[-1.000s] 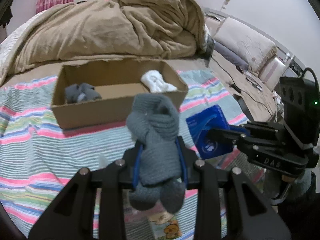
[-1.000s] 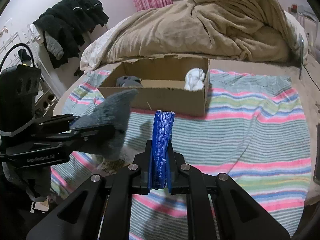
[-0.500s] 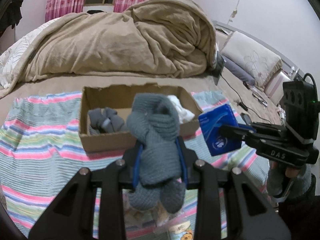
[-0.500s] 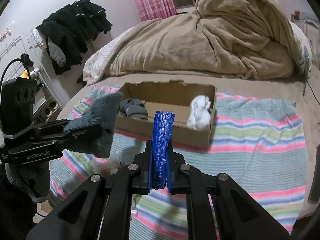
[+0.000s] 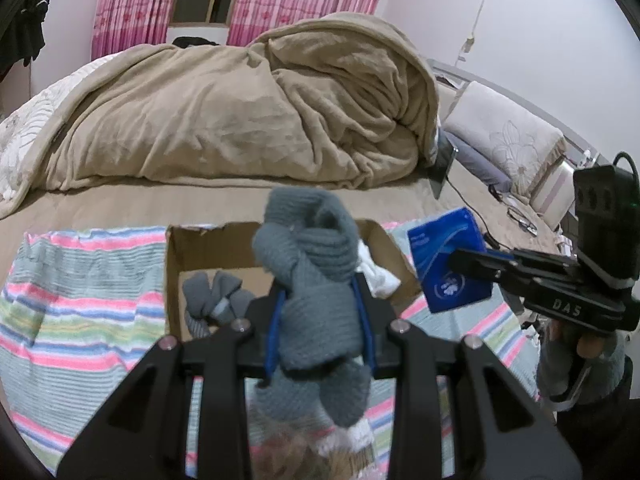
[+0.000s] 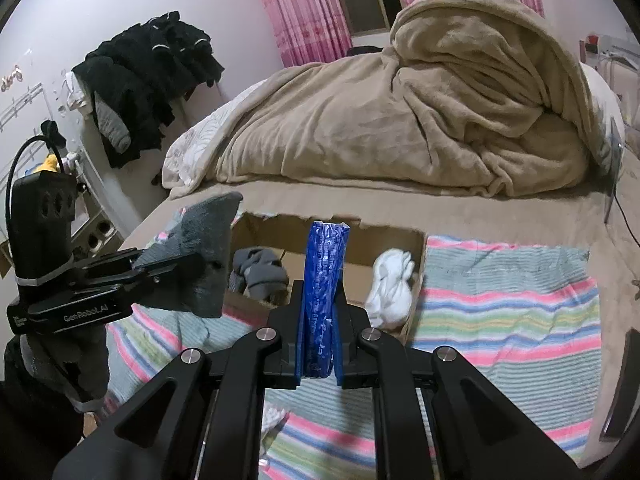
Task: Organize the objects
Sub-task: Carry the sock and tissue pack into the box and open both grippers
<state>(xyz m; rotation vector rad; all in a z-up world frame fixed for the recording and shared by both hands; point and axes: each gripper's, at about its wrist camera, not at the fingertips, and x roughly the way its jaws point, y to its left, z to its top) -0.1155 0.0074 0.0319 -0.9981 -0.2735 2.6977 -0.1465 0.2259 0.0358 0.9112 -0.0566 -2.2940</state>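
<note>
1. We hold the left gripper (image 5: 320, 312) clenched on a grey knitted sock bundle (image 5: 310, 276), which stands up between the fingers and hangs below them; in the right wrist view the same gripper (image 6: 188, 268) shows from the side with the bundle (image 6: 204, 256) in its grasp.
2. Our right gripper (image 6: 320, 312) is clamped on a blue packet (image 6: 323, 292), held upright and edge-on to its camera; from the left wrist view the packet (image 5: 450, 260) shows its flat face at the tips of the right gripper (image 5: 456, 264).
3. Both loads hang above the near side of an open cardboard box (image 6: 416, 264), which lies on a striped towel (image 6: 508, 304).
4. Inside the box, a grey sock pair (image 6: 258, 272) lies at the left end and a white sock bundle (image 6: 392, 292) at the right end, well apart.
5. Behind the box, a tan blanket (image 6: 420, 120) is heaped on the bed; pink curtains (image 5: 128, 8) hang on the far wall.
6. Dark clothes (image 6: 148, 76) hang at the left wall.
</note>
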